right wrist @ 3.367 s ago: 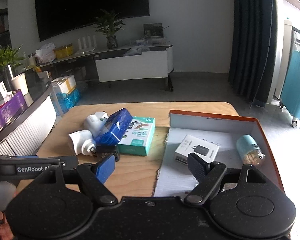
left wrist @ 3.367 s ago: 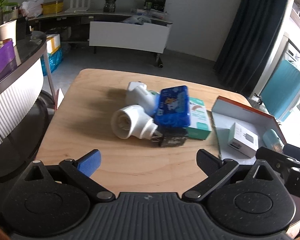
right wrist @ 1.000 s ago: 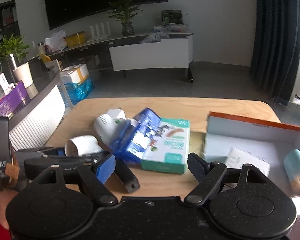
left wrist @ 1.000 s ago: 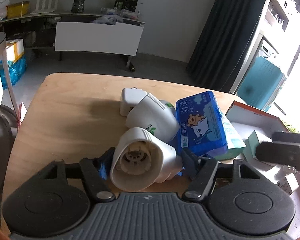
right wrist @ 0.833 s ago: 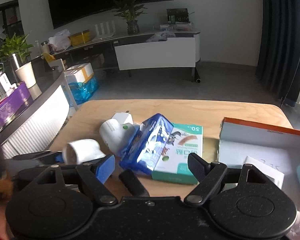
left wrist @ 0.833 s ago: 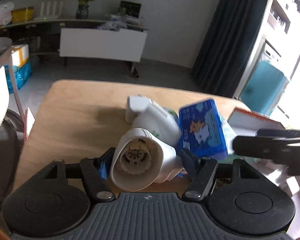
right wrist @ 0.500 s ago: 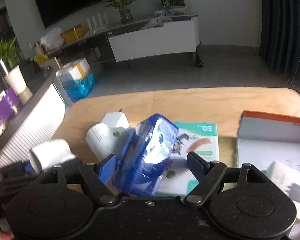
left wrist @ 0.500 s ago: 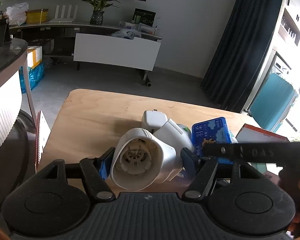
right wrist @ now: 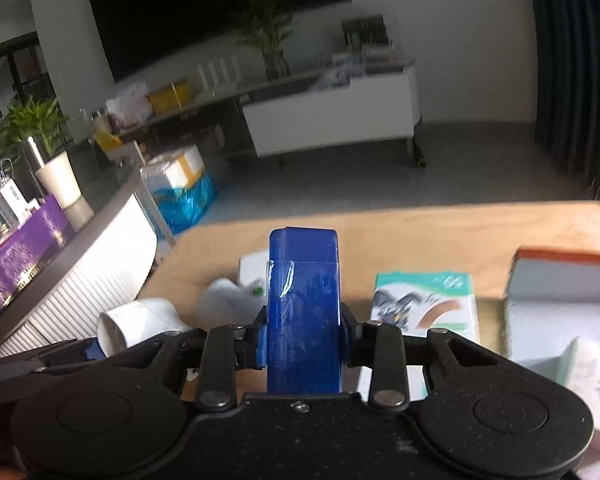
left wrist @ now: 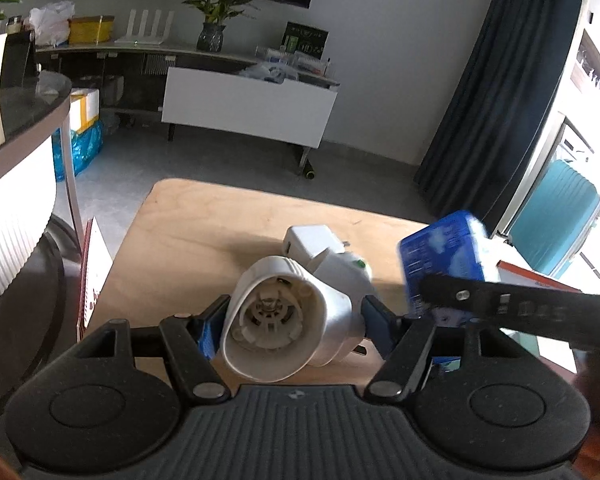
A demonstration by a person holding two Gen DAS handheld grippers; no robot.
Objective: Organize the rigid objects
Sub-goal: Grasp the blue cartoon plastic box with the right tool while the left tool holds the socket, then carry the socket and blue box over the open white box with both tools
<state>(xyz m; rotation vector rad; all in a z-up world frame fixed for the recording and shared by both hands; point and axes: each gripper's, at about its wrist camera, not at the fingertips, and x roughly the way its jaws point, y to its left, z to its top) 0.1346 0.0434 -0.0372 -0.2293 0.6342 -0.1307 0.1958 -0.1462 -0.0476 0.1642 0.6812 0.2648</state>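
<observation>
Progress partial: left gripper (left wrist: pixel 290 320) clamps white plug device (left wrist: pixel 284 320) above table (left wrist: pixel 204 220); right gripper (right wrist: pixel 303 340) jaws closing on blue pack (right wrist: pixel 303 312). Green box (right wrist: pixel 424 304) and white adapter (left wrist: pixel 306 242) left on table. Only right view shows orange-rimmed box (right wrist: pixel 564 280) interior; contents blurred.

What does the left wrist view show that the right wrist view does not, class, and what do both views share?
Only the left wrist view shows the open ribbed end of the white plug-in device in the left gripper, and the teal suitcase. Only the right wrist view shows the green-and-white box and the right gripper closing its jaws on the blue box. Both show that blue box, the wooden table and the orange-rimmed box.
</observation>
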